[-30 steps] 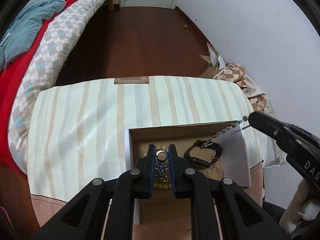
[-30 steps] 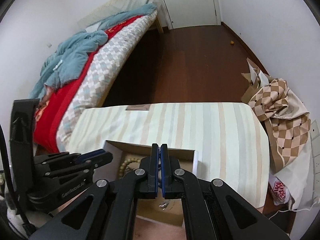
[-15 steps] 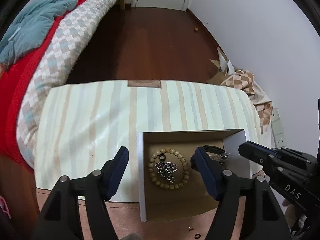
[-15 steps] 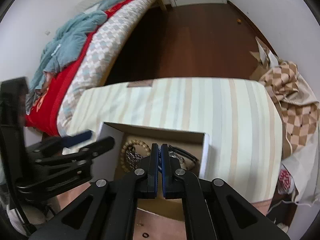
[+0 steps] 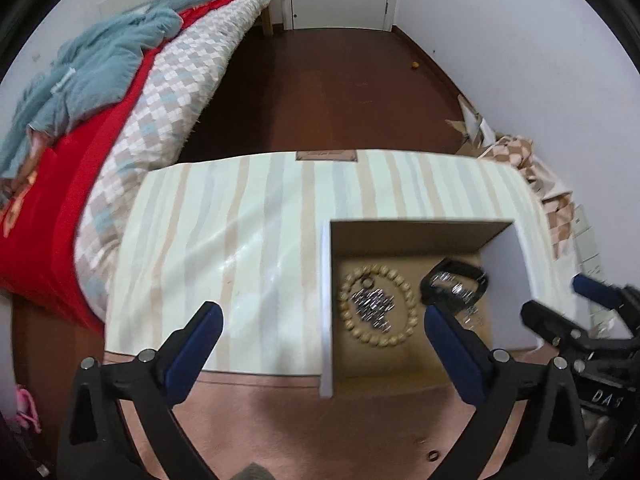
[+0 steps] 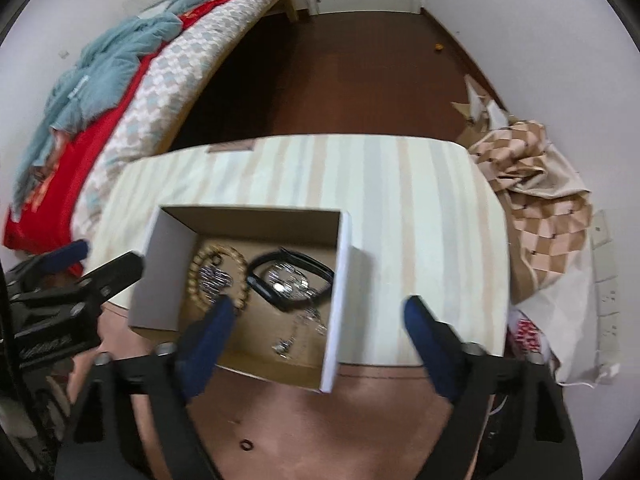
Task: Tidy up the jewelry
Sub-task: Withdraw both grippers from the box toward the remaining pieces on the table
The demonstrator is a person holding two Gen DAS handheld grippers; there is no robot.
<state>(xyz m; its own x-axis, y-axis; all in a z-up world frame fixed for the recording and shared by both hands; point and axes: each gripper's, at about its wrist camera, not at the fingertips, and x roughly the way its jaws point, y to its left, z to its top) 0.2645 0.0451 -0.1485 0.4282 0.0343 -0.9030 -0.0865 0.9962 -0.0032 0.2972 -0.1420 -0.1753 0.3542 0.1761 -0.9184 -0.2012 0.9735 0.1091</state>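
Note:
An open cardboard box [image 5: 326,308] [image 6: 340,280] sits on a striped cushion. Inside lie a wooden bead bracelet [image 5: 378,338] [image 6: 236,256], a silver chain [image 5: 374,304] [image 6: 214,278] in its ring, a black watch [image 5: 460,270] [image 6: 292,258] and a thin silver necklace [image 6: 298,328]. My left gripper [image 5: 320,330] is open and empty, above the box's left wall. My right gripper [image 6: 314,320] is open and empty, over the box's near right part. Each gripper shows at the edge of the other's view.
The striped cushion [image 5: 240,232] [image 6: 420,200] rests on a pinkish surface [image 6: 320,420] with a small dark ring [image 6: 246,445] lying on it. A bed with red and blue covers [image 5: 80,120] is at the left. Crumpled checked paper [image 6: 532,184] lies at the right.
Both grippers opened: the left let go of the silver chain, the right let go of the necklace, both now lying in the box. Both grippers pulled back and up from the box.

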